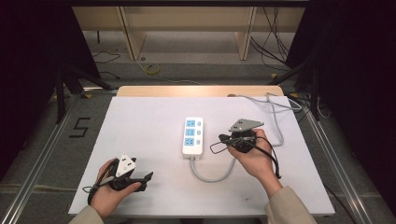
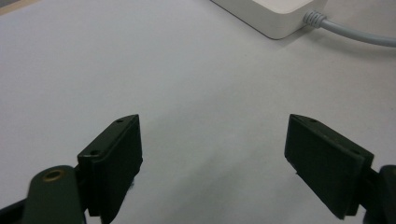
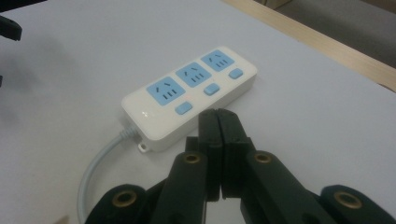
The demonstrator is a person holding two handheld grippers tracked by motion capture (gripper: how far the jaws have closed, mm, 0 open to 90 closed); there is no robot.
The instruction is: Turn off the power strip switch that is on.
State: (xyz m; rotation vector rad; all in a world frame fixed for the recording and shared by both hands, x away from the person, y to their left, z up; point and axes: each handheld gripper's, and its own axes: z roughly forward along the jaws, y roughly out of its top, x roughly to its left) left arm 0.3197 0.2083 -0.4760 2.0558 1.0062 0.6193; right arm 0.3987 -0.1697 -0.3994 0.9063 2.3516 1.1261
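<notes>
My right gripper (image 3: 218, 116) has its jaws clenched on nothing, tips together just beside the strip (image 3: 189, 95), near the switch (image 3: 183, 108) by its cable end. Pressed together they make one blunt point, which I judge suits pushing a button better than grasping. My left gripper (image 2: 212, 154) rests with jaws released and wide over bare worktop (image 2: 187, 70), well apart from the strip, out of the way. The strip lies mid-worktop, sockets up, its cable (image 1: 212, 176) curling toward me.
</notes>
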